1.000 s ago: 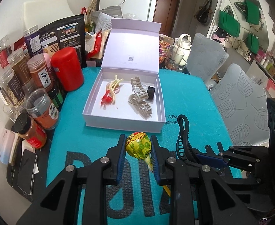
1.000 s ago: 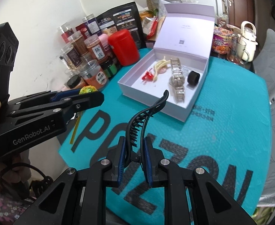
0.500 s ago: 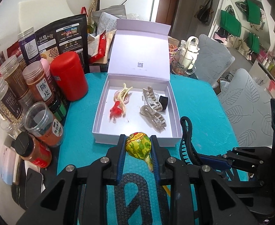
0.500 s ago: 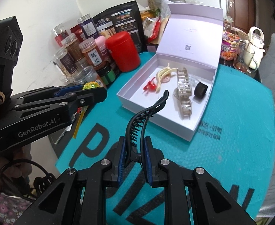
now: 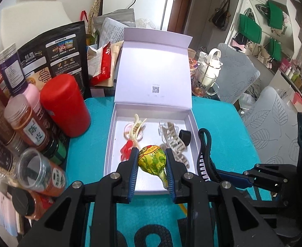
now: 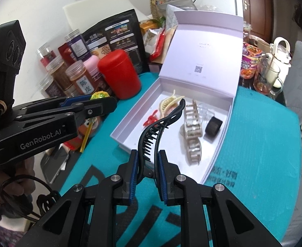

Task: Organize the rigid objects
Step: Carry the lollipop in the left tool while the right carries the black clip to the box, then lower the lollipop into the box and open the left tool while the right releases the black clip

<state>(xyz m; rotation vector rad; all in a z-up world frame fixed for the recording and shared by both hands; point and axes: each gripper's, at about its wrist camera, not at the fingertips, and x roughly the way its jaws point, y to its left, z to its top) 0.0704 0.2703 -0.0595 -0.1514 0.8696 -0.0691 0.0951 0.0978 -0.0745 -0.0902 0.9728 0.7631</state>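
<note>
My left gripper (image 5: 152, 157) is shut on a lollipop (image 5: 152, 160) in a yellow-green wrapper, its yellow stick hanging below. It hovers over the near edge of an open white box (image 5: 111, 135) with its lid standing up. My right gripper (image 6: 147, 157) is shut on a black hair clip (image 6: 157, 129), teeth pointing left, just short of the box's (image 6: 130, 111) near wall. Inside the box lie a cream claw clip (image 5: 136, 127), a red clip (image 5: 127, 149), a beige claw clip (image 5: 175, 142) and a small black roll (image 5: 185, 136). The black clip (image 5: 205, 156) also shows in the left wrist view.
Spice jars (image 5: 25, 123) and a red canister (image 5: 65, 107) crowd the table's left edge on the teal mat (image 5: 218, 119). Bags and packets (image 5: 54, 53) stand behind them. A glass mug and white kettle (image 5: 208, 72) sit back right. Grey chairs (image 5: 274, 123) stand to the right.
Both grippers have moved forward toward the box with their loads; the lollipop has gone from over the mat to over the box's near edge. Both grips are unchanged.
</note>
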